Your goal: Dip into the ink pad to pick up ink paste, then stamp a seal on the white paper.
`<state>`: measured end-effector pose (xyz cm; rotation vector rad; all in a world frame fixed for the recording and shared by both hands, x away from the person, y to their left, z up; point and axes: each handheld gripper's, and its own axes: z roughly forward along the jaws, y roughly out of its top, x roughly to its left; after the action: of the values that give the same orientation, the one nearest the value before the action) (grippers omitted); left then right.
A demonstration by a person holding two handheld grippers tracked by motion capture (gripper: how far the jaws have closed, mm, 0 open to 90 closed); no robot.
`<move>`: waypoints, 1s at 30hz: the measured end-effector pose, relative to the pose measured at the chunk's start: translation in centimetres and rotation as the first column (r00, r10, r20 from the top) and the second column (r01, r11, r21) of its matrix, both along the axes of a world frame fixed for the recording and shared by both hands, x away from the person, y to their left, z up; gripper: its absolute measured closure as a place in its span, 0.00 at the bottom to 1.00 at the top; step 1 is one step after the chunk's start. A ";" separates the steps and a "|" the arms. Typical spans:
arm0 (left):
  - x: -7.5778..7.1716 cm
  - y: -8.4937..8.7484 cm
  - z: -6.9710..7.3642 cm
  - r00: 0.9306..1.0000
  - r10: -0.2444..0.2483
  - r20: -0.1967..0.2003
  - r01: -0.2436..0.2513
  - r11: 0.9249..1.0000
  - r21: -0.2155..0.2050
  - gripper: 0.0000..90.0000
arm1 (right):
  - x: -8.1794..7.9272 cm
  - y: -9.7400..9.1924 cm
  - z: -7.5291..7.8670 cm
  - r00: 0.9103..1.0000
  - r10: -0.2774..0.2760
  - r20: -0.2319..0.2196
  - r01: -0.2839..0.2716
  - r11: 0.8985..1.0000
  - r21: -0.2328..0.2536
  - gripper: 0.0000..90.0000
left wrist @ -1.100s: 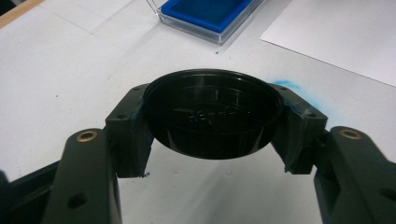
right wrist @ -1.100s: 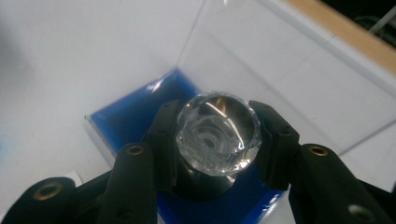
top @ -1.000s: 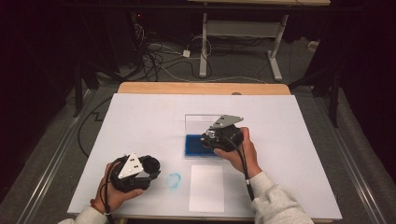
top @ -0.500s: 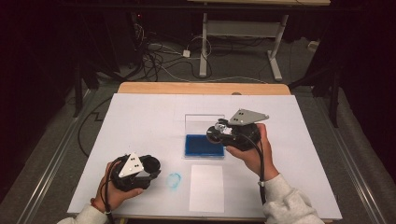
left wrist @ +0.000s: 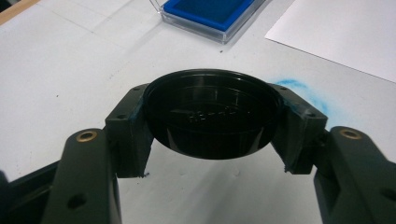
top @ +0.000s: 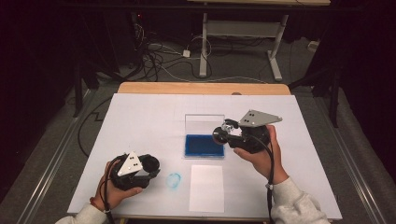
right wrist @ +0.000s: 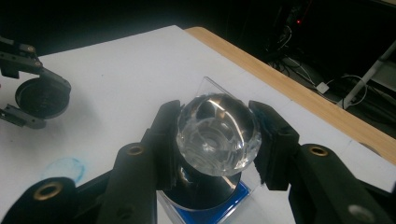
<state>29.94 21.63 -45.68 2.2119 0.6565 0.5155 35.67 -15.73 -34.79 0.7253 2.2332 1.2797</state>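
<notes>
My left gripper (left wrist: 212, 122) is shut on a black round cap (left wrist: 210, 102), held low over the table's front left (top: 150, 164). My right gripper (right wrist: 215, 140) is shut on a round stamp by its clear faceted knob (right wrist: 219, 126); the stamp's black disc base (right wrist: 198, 191) points down. In the high view the stamp (top: 220, 135) hangs above the right edge of the blue ink pad (top: 204, 145), which lies in its open clear case. A faint blue round print (top: 173, 180) marks the table just right of the left gripper (top: 148, 167).
A white sheet of paper (top: 206, 188) lies in front of the ink pad. The white table cover (top: 140, 116) ends in a wooden strip (top: 201, 87) at the far edge. Cables and desk legs stand on the floor beyond.
My right hand has lifted the stamp off the ink pad and drawn it up and to the right. The left hand with the cap has stayed put.
</notes>
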 end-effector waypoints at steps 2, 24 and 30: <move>0.0 0.0 0.1 1.000 -0.001 0.002 0.001 1.000 -0.004 0.41 | -0.2 -0.1 0.1 1.000 0.005 0.000 -0.005 1.000 -0.001 0.63; 0.0 -0.3 0.3 1.000 -0.004 0.004 0.004 1.000 0.009 0.41 | -3.0 -0.2 1.4 0.997 0.067 0.033 -0.068 0.998 0.015 0.63; -0.1 -0.6 0.4 1.000 -0.013 0.008 0.013 1.000 0.015 0.41 | -4.0 0.1 1.4 0.995 0.090 0.033 -0.091 0.996 0.009 0.63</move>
<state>29.80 20.98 -45.33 2.2258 0.6354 0.5236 31.64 -15.60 -33.40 0.6085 2.2574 1.3367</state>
